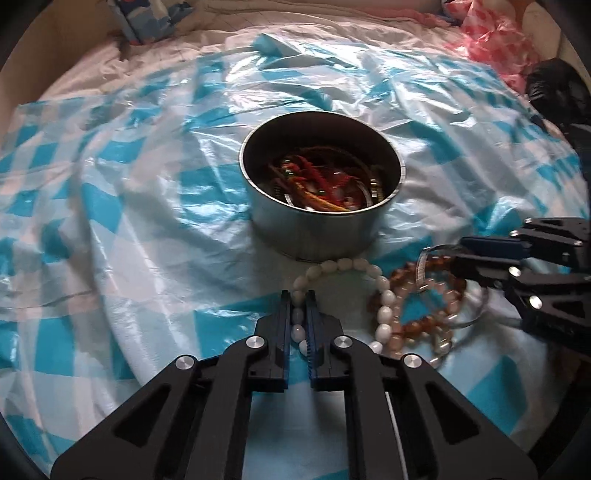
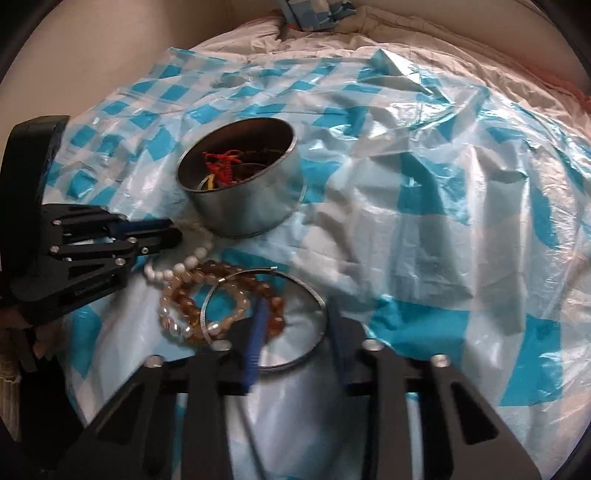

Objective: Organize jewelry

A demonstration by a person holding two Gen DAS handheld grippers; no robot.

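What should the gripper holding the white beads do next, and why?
Probably lift the white bracelet and carry it over the tin. The left gripper is shut on its beads, but the bracelet lies on the sheet just before the tin, which already holds other jewelry. The right gripper is open around the bangle, not yet gripping.

I'm over a bed w/ pale quilt (image 1: pixel 314 29), crinkled blue-white plastic sheet (image 1: pixel 147 155) on top, beige wall (image 2: pixel 110 44) behind.
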